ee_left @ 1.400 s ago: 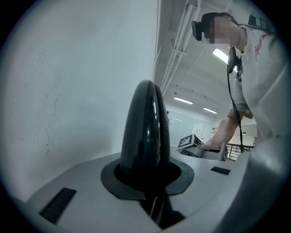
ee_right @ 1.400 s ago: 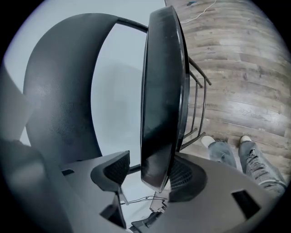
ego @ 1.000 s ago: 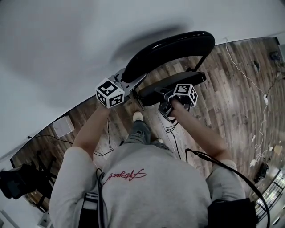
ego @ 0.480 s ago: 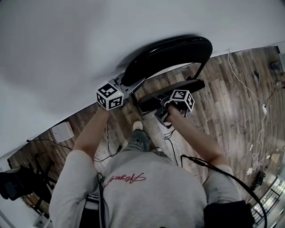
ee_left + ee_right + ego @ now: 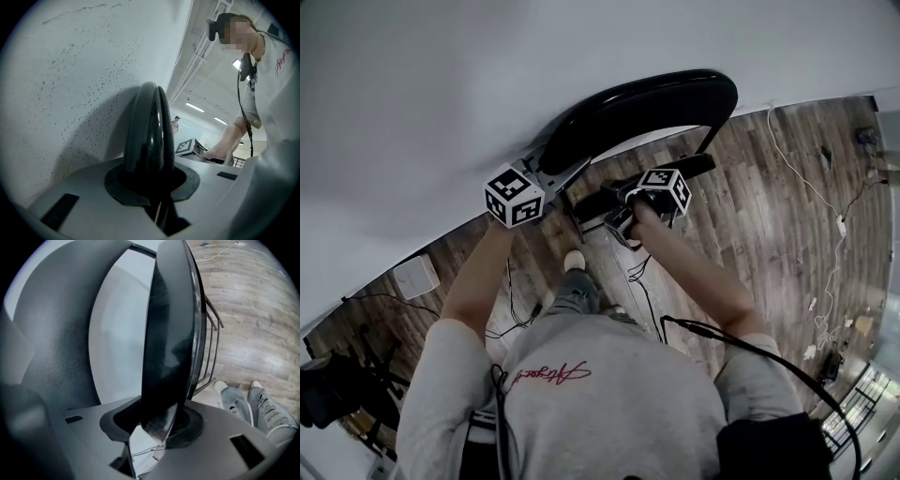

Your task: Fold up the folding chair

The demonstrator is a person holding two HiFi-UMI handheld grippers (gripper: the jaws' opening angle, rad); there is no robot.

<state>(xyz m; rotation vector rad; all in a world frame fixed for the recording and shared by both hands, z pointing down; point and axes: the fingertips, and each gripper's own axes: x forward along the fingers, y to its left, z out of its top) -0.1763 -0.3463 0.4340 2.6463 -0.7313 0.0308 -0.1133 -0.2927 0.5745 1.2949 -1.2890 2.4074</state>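
The black folding chair stands against the white wall. Its curved backrest arches over the seat, which is tipped up towards it. My left gripper is shut on the backrest's left end; in the left gripper view that rounded black edge fills the jaws of the left gripper. My right gripper is shut on the seat's front edge. In the right gripper view the seat rises edge-on from the right gripper, with the backrest to its left.
The wall is just behind the chair. Cables trail over the wooden floor on the right, and a white box lies at the left. The person's shoes stand beside the chair's metal legs.
Both grippers and the chair have shifted left and slightly up in the head view. The seat has swung closer to the backrest.
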